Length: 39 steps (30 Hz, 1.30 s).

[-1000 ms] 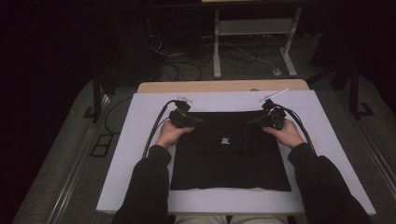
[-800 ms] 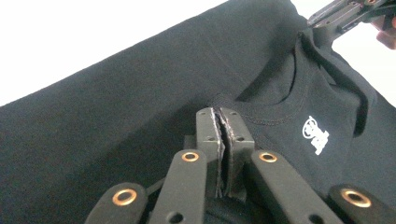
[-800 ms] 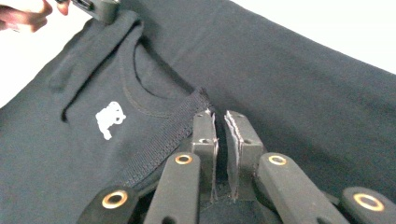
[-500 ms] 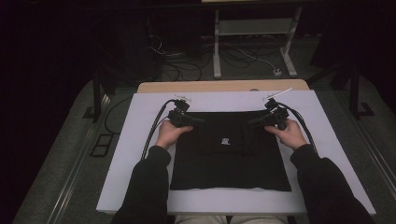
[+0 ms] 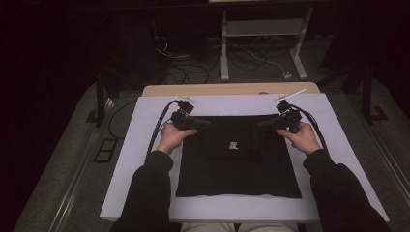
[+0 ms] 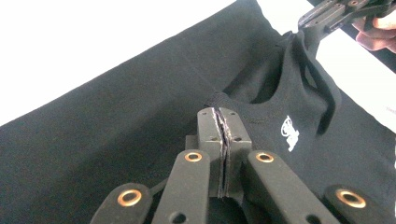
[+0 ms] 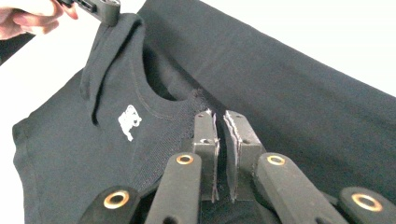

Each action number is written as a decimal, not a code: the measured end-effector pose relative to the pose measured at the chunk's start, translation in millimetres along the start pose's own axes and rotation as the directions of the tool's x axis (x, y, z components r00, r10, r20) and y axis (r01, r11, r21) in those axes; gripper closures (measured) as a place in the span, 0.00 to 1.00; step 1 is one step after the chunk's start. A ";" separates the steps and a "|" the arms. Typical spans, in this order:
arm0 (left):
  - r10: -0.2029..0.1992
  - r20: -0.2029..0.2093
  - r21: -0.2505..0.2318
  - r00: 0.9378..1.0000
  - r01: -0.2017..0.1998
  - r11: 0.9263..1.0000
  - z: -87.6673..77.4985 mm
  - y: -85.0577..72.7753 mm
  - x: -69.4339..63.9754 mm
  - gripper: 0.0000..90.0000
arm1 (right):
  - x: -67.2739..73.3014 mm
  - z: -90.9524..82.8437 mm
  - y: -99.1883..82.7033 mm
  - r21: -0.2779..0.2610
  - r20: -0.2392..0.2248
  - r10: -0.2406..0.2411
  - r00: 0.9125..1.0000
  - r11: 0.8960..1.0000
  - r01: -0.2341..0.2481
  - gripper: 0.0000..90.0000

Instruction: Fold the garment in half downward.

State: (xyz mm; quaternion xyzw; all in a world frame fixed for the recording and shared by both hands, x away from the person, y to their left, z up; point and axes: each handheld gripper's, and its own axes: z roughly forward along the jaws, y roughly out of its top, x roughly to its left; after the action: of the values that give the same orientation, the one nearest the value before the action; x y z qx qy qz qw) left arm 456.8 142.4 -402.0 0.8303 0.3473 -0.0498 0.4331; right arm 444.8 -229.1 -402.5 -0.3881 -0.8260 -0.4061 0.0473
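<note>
My left gripper [image 6: 219, 122] has just been closing and its jaws now meet on a fold of the black shirt [image 5: 237, 164] near the collar, where a second ago they stood a little wider. My right gripper [image 7: 223, 128] has pinched in slightly too, cloth between its jaws. Both hands have edged a touch outward, and the top edge of the shirt now rises between them.

High view looks down; both gripper views, close, share the shirt [image 5: 237, 154].
</note>
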 end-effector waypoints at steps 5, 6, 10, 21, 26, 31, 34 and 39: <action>0.018 0.012 -0.005 1.000 -0.018 1.000 -5.4 3.0 -7.1 0.97 | 3.6 -6.8 0.8 -0.002 0.002 -0.005 1.000 1.000 0.005 0.91; 0.018 0.015 -0.011 1.000 -0.017 1.000 -6.9 3.6 -8.3 0.97 | 4.3 -8.3 0.9 -0.002 0.001 -0.010 1.000 1.000 0.010 0.91; 0.019 0.018 -0.019 1.000 -0.018 1.000 -12.5 4.5 -12.5 0.97 | 8.5 -13.5 1.0 -0.003 -0.006 -0.014 1.000 1.000 0.014 0.91; 0.037 0.032 -0.038 0.999 -0.036 0.999 -18.7 -0.5 -25.9 0.97 | 18.2 -23.5 -8.6 -0.028 -0.011 -0.013 1.000 1.000 0.013 0.92; 0.024 0.051 -0.060 0.998 -0.021 0.998 -19.9 -9.9 -28.4 0.97 | 20.8 -28.2 -19.1 -0.052 -0.027 0.001 1.000 0.999 -0.002 0.92; 0.006 0.070 -0.086 0.998 0.000 0.996 -21.0 -20.3 -30.3 0.97 | 21.4 -27.6 -31.1 -0.054 -0.043 0.014 0.999 0.998 -0.016 0.92; 0.002 0.080 -0.091 0.997 0.005 0.996 -21.0 -27.7 -32.5 0.97 | 21.4 -27.6 -35.6 -0.050 -0.045 0.028 0.999 0.998 -0.030 0.92; -0.021 0.084 -0.091 0.996 0.029 0.995 -20.8 -38.3 -34.0 0.97 | 23.4 -28.0 -41.9 -0.048 -0.058 0.037 0.998 0.998 -0.040 0.92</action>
State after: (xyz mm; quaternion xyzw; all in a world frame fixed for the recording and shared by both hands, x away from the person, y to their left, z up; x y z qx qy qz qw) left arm 402.9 154.6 -402.2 0.8023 0.3413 -0.0736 0.4841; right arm 393.4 -250.3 -401.3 -0.3931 -0.8066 -0.4361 0.0691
